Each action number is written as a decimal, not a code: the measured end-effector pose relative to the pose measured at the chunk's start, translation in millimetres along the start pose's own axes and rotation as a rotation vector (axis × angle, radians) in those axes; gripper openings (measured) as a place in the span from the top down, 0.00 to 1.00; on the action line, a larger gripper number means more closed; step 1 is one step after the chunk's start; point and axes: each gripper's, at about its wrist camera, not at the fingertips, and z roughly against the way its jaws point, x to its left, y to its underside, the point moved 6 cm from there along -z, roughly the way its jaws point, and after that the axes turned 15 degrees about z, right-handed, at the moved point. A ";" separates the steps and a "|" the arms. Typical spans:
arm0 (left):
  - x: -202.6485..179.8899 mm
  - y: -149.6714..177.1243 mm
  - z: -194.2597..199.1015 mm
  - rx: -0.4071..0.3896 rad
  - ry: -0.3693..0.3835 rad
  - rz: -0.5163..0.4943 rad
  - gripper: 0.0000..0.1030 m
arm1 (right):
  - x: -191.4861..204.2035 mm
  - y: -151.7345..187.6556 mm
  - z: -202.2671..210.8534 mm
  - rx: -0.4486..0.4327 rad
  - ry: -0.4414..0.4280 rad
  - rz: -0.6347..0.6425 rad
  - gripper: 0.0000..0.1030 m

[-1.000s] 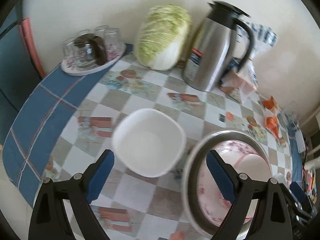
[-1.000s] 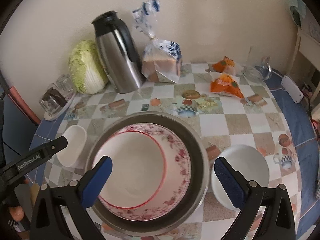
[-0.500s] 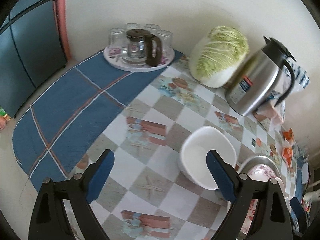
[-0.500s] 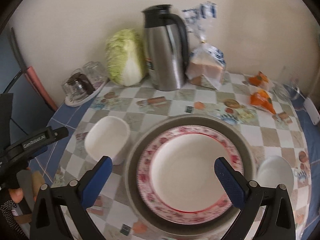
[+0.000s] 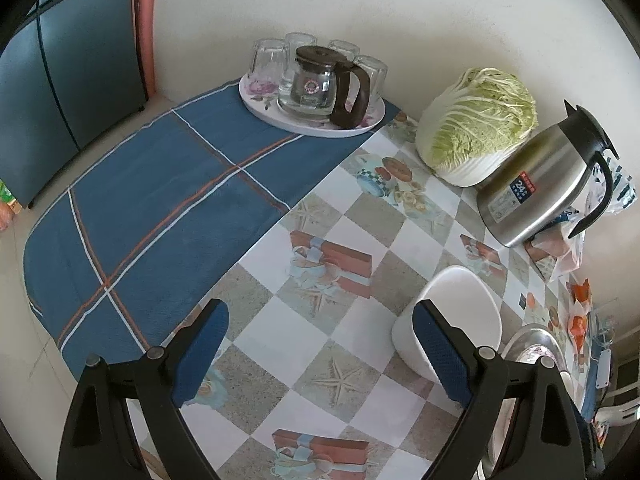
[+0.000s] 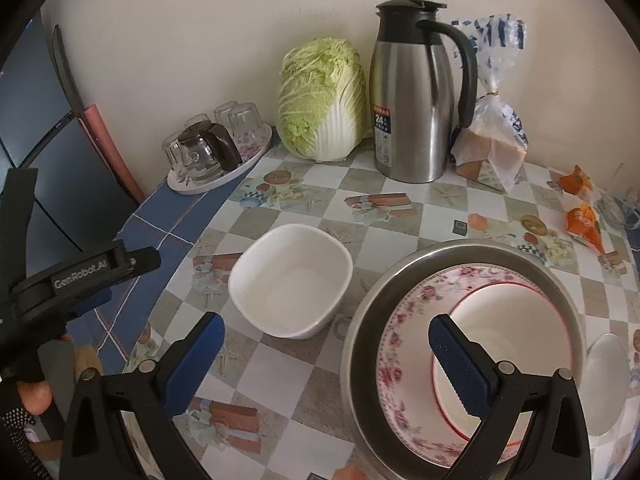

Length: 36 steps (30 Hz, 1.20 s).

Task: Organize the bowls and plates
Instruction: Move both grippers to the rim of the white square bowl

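A white square bowl (image 6: 290,286) sits on the checkered tablecloth; it also shows in the left wrist view (image 5: 452,316). To its right a metal basin (image 6: 362,320) holds a floral plate (image 6: 404,360) with a red-rimmed white bowl (image 6: 516,332) in it. A small white bowl (image 6: 608,380) lies at the right edge. My right gripper (image 6: 326,354) is open and empty, above the table between the square bowl and the basin. My left gripper (image 5: 320,346) is open and empty, left of the square bowl; its body shows in the right wrist view (image 6: 80,276).
At the back stand a tray of glasses with a glass teapot (image 5: 316,84), a cabbage (image 6: 324,100), a steel thermos jug (image 6: 416,100) and bagged bread (image 6: 492,144). Orange snack packets (image 6: 580,216) lie at the right. A blue cloth (image 5: 160,216) covers the table's left side.
My left gripper has swung left and away from the square bowl and basin. My right gripper has moved left, so the basin now sits to its right and the square bowl ahead.
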 end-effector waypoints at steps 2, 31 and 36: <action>0.4 -0.7 -3.6 0.010 0.012 0.007 0.09 | 1.5 -0.1 -5.8 0.009 0.003 0.003 0.00; -20.0 -0.7 -57.2 0.145 0.171 0.141 0.09 | -24.2 -43.8 -63.9 0.078 0.033 -0.038 0.08; -26.6 2.1 -60.2 0.149 0.159 0.103 0.09 | -26.4 -42.0 -79.4 0.136 0.015 -0.049 0.30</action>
